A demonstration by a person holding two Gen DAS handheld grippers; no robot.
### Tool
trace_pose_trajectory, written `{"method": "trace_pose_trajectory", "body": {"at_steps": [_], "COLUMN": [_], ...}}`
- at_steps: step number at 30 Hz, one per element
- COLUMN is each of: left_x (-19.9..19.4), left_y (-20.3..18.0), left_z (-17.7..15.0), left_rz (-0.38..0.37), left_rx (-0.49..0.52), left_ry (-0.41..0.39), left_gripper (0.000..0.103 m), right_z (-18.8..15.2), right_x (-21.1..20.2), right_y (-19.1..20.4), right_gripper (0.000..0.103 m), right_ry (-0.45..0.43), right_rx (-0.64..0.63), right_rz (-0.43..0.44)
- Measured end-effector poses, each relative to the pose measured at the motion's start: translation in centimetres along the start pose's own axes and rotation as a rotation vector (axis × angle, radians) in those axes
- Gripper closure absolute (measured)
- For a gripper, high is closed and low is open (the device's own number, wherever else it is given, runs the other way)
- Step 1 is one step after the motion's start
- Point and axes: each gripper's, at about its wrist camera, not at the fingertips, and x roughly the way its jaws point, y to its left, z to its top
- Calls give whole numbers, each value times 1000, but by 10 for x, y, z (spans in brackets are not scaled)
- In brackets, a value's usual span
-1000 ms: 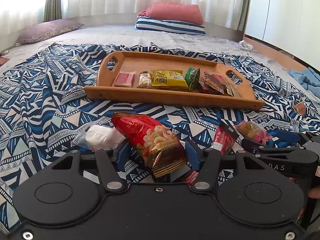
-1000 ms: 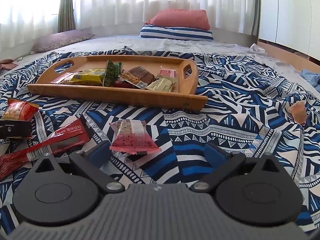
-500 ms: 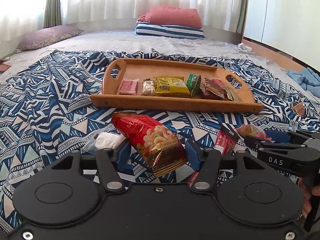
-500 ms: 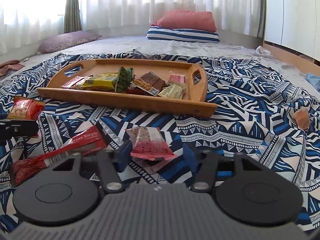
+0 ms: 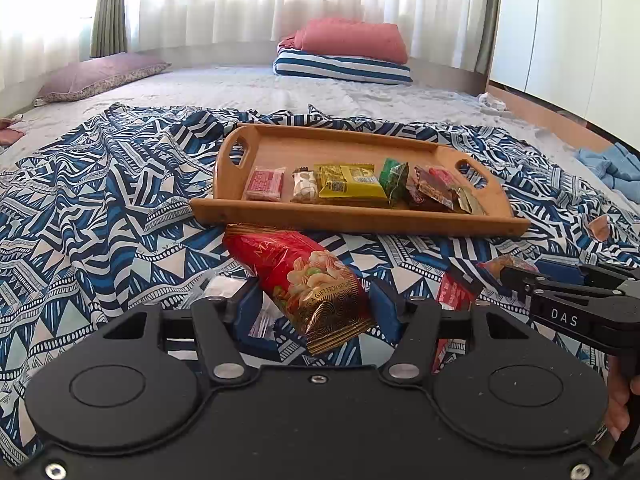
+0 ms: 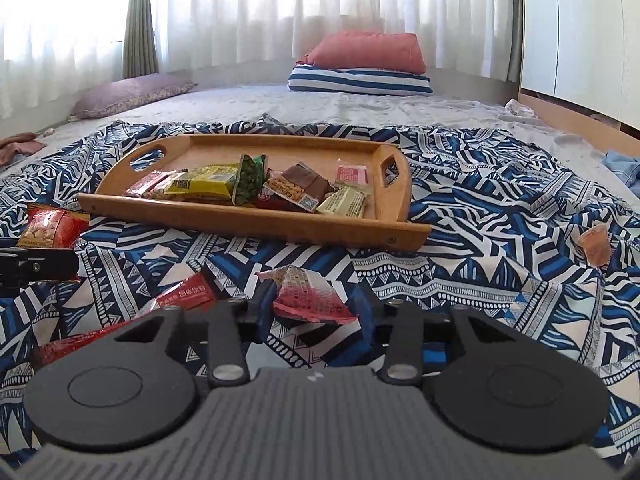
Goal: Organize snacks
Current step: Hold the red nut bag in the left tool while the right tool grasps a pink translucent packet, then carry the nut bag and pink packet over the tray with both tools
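Note:
A wooden tray (image 5: 356,216) (image 6: 256,220) with several snack packets lies on the patterned blanket. My left gripper (image 5: 316,306) is shut on a red nut bag (image 5: 308,280), held tilted above the blanket; the bag also shows at the left of the right wrist view (image 6: 50,228). My right gripper (image 6: 310,304) is shut on a pink wafer packet (image 6: 306,294). The right gripper also shows at the right of the left wrist view (image 5: 560,284).
A long red drink-mix packet (image 6: 160,308) (image 5: 452,300) lies between the grippers. A clear white packet (image 5: 224,288) lies under the left fingers. A small orange jelly cup (image 6: 594,244) sits at the right. Pillows (image 5: 344,52) lie at the back.
My right gripper has closed on the pink wafer packet and lifted it. My left gripper has risen with the nut bag, moving toward the tray.

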Motion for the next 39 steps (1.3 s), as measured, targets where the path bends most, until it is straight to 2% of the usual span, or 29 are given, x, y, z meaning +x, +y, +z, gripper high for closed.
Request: {"method": "trace_pose_trajectory", "body": {"at_steps": [11, 15, 21, 27, 32, 36, 39], "left_x": [-1, 1, 11, 46, 82, 117, 149], "left_y": [11, 14, 22, 36, 45, 52, 61], "left_z": [24, 38, 71, 115, 143, 159, 169], "left_rz": [-18, -24, -94, -173, -200, -212, -236], "left_rx": [-20, 1, 18, 8, 27, 39, 1], "left_ry": [-29, -47, -40, -2, 28, 86, 159], "left_gripper": [47, 47, 47, 47, 47, 47, 47], "right_z": [24, 37, 60, 89, 109, 122, 131], "right_x": [-13, -16, -14, 6, 38, 67, 90], "right_y": [-2, -5, -16, -26, -29, -31, -35], "right_gripper": [57, 57, 57, 57, 57, 57, 57], "right_ry": [-34, -57, -78, -93, -65, -26, 14], "right_rx": [37, 48, 91, 114, 129, 149, 177], "right_rz": [-26, -25, -26, -36, -35, -32, -19]}}
